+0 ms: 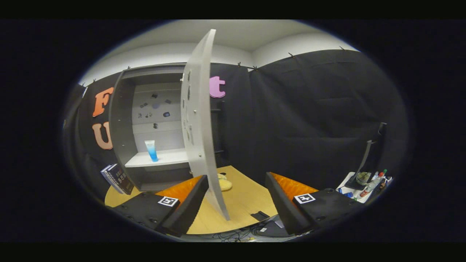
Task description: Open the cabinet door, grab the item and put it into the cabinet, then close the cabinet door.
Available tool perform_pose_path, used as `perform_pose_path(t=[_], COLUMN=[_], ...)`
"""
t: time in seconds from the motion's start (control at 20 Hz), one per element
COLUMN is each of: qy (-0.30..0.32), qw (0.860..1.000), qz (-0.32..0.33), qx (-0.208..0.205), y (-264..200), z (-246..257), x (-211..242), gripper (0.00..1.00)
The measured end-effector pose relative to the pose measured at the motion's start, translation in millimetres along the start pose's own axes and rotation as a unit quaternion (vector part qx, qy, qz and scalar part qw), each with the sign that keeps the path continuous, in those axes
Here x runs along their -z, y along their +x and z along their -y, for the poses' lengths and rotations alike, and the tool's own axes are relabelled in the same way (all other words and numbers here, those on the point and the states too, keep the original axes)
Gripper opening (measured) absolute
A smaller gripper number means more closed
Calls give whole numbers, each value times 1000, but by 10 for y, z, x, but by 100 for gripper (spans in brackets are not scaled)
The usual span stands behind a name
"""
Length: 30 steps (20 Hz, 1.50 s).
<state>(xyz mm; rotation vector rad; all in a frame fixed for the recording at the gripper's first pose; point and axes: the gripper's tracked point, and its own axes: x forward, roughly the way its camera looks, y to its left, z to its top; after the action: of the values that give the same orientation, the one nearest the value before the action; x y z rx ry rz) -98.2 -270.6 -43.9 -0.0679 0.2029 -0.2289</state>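
Door [198, 120] edge-on, gripper [236, 203] agape.

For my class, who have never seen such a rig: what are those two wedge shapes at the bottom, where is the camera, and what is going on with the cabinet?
The camera rides on a hand-held gripper and looks forward along its two fingers, the wedges. They are spread apart and hold nothing. The edge of the open cabinet door hangs between them. Beyond, inside the cabinet, a blue tube stands upright on the shelf. The cabinet sits on a wooden table; books lean beside it.
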Motion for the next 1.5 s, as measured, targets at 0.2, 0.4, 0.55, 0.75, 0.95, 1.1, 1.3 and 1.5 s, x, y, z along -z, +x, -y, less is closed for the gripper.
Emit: perform_pose_path(t=[0.2,0.4,0.55,0.75,0.95,1.1,1.3,1.5], qy=[-8,-6,-2,-9,2,-1,-4,-16], qw=[1000,999,997,996,995,993,987,978], qz=[-15,-41,-52,-49,-51,-49,-53,-58], qx=[-1,-21,-50,-73,-87,-109,-151,-202], y=[391,763,904,953,938,835,680,588], z=[332,383,245,134,67,-142,-517,-991], x=[169,437,538,538,576,607,702,744], gripper=[100,100,100,97,97,97,97,97])
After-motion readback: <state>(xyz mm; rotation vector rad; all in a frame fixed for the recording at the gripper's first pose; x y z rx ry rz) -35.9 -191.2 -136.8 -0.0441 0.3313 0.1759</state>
